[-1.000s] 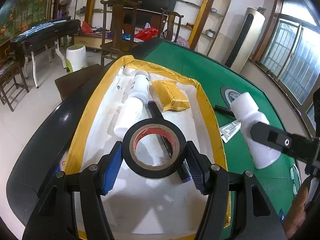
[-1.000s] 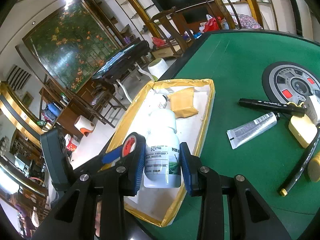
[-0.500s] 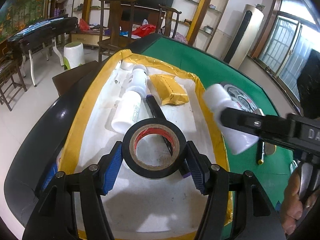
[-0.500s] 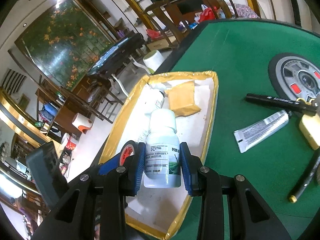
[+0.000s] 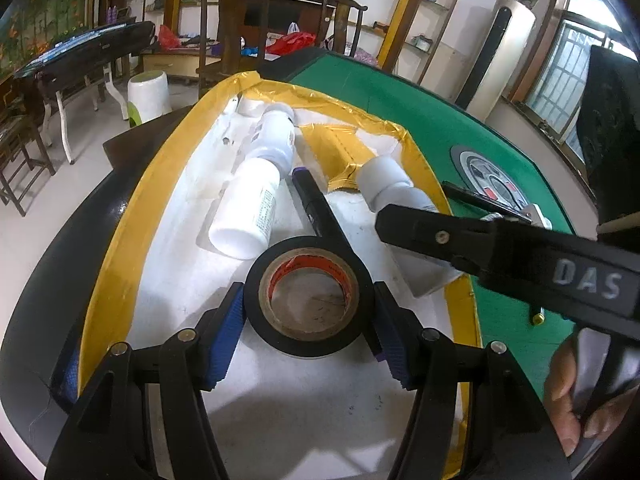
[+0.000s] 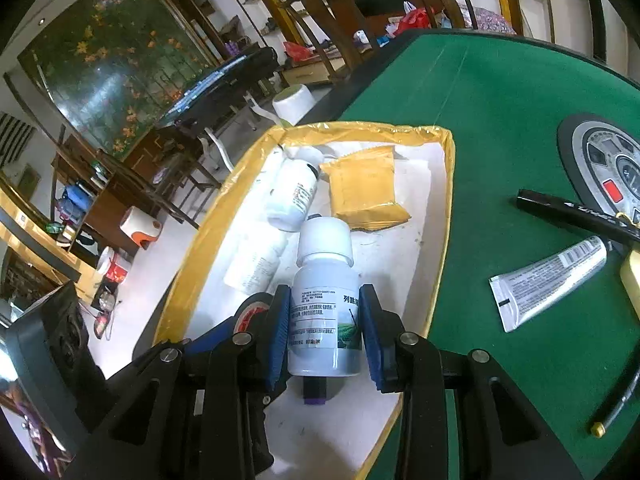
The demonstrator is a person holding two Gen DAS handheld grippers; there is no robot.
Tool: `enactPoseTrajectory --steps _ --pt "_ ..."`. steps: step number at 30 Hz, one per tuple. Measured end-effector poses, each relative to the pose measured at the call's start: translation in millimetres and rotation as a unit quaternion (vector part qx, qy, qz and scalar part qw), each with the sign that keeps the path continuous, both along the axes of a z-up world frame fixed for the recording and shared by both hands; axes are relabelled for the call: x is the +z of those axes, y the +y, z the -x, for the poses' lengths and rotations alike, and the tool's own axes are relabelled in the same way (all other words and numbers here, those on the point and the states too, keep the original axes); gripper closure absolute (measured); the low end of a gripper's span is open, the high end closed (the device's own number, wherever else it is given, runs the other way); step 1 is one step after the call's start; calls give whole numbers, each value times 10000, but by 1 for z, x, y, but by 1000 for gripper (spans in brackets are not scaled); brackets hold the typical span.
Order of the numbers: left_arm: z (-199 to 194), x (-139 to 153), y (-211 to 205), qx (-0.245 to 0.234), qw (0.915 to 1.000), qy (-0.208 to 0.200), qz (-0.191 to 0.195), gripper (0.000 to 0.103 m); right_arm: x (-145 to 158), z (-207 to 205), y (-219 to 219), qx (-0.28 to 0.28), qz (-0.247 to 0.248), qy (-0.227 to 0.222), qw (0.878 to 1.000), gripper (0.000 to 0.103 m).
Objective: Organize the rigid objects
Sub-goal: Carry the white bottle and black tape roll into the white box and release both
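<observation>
A white tray with a yellow taped rim [image 5: 120, 248] [image 6: 444, 216] sits on the green table. My left gripper [image 5: 306, 316] is shut on a black tape roll [image 5: 306, 276] just above the tray floor. My right gripper [image 6: 324, 328] is shut on a white labelled bottle [image 6: 326, 292] and holds it over the tray's right side; the bottle also shows in the left wrist view [image 5: 388, 184]. In the tray lie two white bottles [image 5: 252, 208] [image 6: 294, 196], a black marker [image 5: 316, 204] and a yellow packet [image 6: 364, 188].
On the green table right of the tray lie a grey tube [image 6: 548, 280], a black marker [image 6: 576, 216], a thin black pen with a brass tip [image 6: 616, 400], a yellow object at the edge [image 6: 632, 280] and a round dial [image 6: 600, 160]. Chairs and furniture stand beyond the table.
My right gripper has carried the white bottle leftward from over the green table to over the tray. The left gripper still holds the tape roll in about the same place.
</observation>
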State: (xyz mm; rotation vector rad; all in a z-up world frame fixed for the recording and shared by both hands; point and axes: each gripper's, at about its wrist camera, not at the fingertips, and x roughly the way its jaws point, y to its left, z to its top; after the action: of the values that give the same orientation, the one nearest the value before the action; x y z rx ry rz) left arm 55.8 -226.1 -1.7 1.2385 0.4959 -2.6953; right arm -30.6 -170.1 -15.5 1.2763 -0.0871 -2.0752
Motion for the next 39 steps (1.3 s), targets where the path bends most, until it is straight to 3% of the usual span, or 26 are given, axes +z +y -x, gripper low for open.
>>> enactPoseTrajectory --steps 14,25,27,30,39 --pt "0 -1 -1 62 9999 -69 47 42 -5 0 -7 78 -303 146 9994 73" --pt "-3 -1 -3 123 9999 6 -55 42 -2 -3 4 174 -102 58 9998 70" --pt "-3 -1 0 129 9999 -11 35 40 -1 -4 8 162 2 61 9998 61" --pt "-1 -1 2 65 10000 -29 64 33 0 -5 9 189 120 43 9997 61" --pt "-4 -1 -1 145 9999 23 -23 32 20 -11 51 -82 799 379 9960 61"
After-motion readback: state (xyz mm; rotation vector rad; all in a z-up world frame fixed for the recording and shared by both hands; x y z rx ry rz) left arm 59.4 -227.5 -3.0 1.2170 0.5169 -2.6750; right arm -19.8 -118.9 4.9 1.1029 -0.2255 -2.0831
